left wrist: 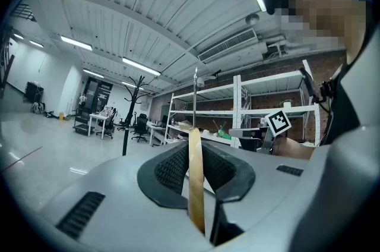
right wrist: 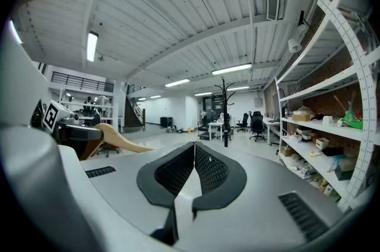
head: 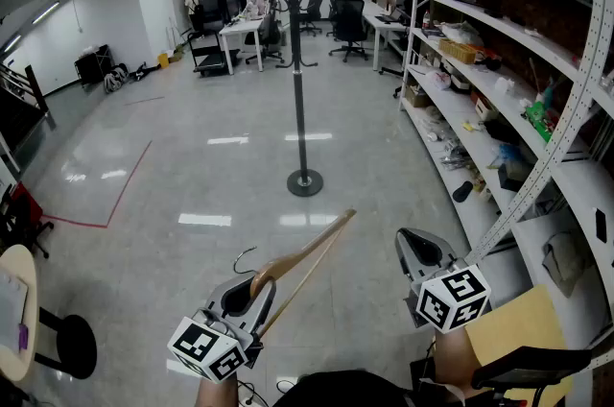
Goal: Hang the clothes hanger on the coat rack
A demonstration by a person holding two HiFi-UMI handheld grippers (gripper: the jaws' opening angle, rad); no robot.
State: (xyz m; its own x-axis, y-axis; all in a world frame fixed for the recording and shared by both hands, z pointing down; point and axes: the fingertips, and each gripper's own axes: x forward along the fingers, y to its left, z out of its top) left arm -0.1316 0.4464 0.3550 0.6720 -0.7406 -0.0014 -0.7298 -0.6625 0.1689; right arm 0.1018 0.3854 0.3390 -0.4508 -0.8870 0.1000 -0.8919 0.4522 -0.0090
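A wooden clothes hanger [head: 305,259] with a metal hook [head: 244,255] is clamped in my left gripper [head: 242,298], low in the head view; one arm reaches up and right. In the left gripper view the hanger [left wrist: 195,176] stands edge-on between the shut jaws. The black coat rack [head: 298,59] stands on the floor ahead, several steps away, on a round base [head: 304,182]. It also shows far off as the coat rack [left wrist: 133,105] and the coat rack [right wrist: 225,108]. My right gripper [head: 418,252] is shut with nothing in it, to the right of the hanger [right wrist: 116,139].
A white metal shelving unit [head: 499,79] loaded with clutter runs along the right wall. Desks and office chairs [head: 347,23] stand at the far end. A round stool [head: 65,344] and a pale table edge [head: 17,309] sit at lower left. Red tape [head: 115,194] marks the glossy floor.
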